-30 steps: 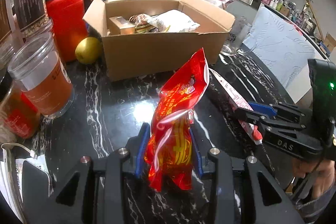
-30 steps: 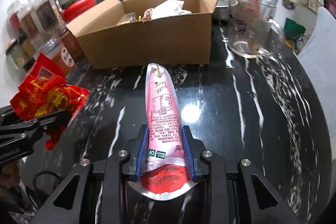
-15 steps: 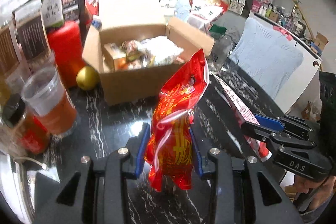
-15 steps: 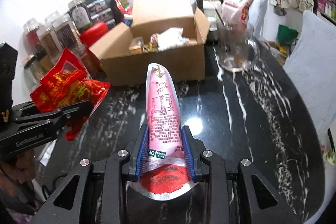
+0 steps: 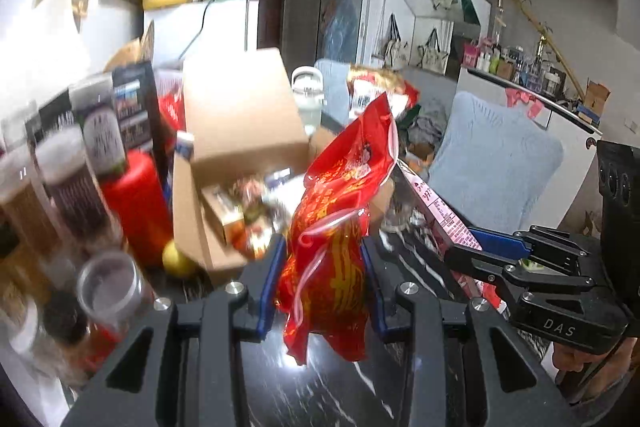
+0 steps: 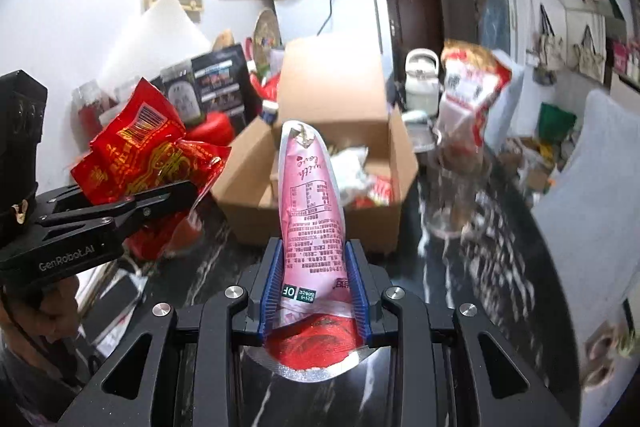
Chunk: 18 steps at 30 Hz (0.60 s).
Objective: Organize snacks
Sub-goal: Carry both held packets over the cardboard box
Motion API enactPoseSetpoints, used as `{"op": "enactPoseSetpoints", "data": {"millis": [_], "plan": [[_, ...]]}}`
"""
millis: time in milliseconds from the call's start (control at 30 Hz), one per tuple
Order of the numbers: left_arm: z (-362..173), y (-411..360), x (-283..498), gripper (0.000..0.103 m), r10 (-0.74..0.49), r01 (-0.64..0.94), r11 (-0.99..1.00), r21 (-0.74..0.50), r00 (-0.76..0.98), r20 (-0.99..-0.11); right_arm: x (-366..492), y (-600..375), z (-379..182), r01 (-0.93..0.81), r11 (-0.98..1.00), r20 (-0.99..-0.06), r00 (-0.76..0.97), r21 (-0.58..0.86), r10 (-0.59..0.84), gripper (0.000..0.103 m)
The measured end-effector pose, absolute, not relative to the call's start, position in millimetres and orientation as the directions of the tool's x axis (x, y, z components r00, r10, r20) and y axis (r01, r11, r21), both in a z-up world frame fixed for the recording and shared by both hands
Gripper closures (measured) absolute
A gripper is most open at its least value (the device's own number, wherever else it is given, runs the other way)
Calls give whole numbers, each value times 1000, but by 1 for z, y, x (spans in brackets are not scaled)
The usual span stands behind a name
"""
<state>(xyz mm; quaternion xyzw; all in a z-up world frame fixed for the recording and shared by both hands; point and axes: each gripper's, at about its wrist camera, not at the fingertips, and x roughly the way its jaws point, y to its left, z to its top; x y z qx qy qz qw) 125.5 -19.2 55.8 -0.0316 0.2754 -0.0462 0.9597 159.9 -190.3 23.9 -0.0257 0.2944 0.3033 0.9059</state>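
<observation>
My left gripper (image 5: 322, 263) is shut on a red snack bag (image 5: 340, 211) with gold print and holds it above the black marble table. My right gripper (image 6: 314, 267) is shut on a pink snack pouch (image 6: 310, 203), also held up. An open cardboard box (image 6: 352, 223) holding several snacks stands just ahead of both; it also shows in the left wrist view (image 5: 200, 227). The right gripper and its pink pouch (image 5: 444, 215) show at the right of the left wrist view. The left gripper and its red bag (image 6: 140, 147) show at the left of the right wrist view.
Jars and a red canister (image 5: 136, 207) line the table's left side, with a yellow fruit (image 5: 178, 261) by the box. A glass jug (image 6: 456, 195) and a large snack bag (image 6: 472, 87) stand right of the box. A blue cushion (image 5: 492, 167) lies beyond the table edge.
Both grippers have risen and moved toward the box with their packs still held. The view now looks across the box rather than down on it.
</observation>
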Motion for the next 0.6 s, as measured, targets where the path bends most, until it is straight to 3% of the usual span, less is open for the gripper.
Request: {"op": "enactPoseSetpoints", "data": {"millis": [267, 600], "plan": [[82, -6, 160, 67, -77, 52, 996, -66, 880, -468, 196, -180, 52, -596, 793, -491, 656, 128, 572, 72], [86, 14, 221, 67, -29, 8, 999, -46, 887, -461, 257, -157, 60, -623, 773, -476, 648, 118, 595, 72]]}}
